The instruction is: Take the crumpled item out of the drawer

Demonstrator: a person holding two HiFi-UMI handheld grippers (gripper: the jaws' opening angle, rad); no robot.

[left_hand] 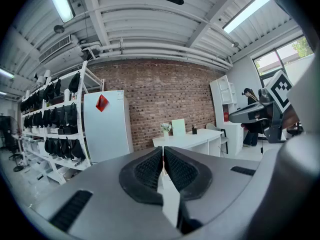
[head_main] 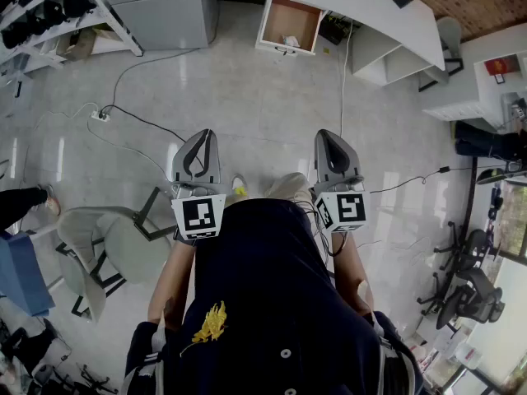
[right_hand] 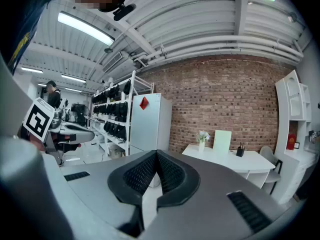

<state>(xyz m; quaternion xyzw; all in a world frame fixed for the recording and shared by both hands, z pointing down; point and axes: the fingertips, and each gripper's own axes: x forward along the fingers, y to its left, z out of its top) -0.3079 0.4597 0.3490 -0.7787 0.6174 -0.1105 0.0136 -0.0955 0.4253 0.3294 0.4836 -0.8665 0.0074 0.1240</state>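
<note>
Far ahead in the head view, an open drawer (head_main: 288, 23) with a brown inside sticks out from under the white desk (head_main: 362, 6). A small pale crumpled item (head_main: 291, 41) lies near the drawer's front edge. My left gripper (head_main: 203, 135) and right gripper (head_main: 328, 135) are held side by side close to the person's body, well short of the drawer, pointing toward the desk. Both are shut with nothing between the pads. The left gripper (left_hand: 163, 151) faces the desk (left_hand: 192, 140) and brick wall. The right gripper (right_hand: 156, 156) also looks at the desk (right_hand: 235, 159); the drawer is hidden in both gripper views.
A grey chair (head_main: 107, 253) stands at the person's left. Black cables (head_main: 140, 122) run over the tiled floor between me and the desk. Shelves with black bags (head_main: 49, 11) and a white cabinet (head_main: 165, 6) stand at the back left; office chairs (head_main: 469, 278) at the right.
</note>
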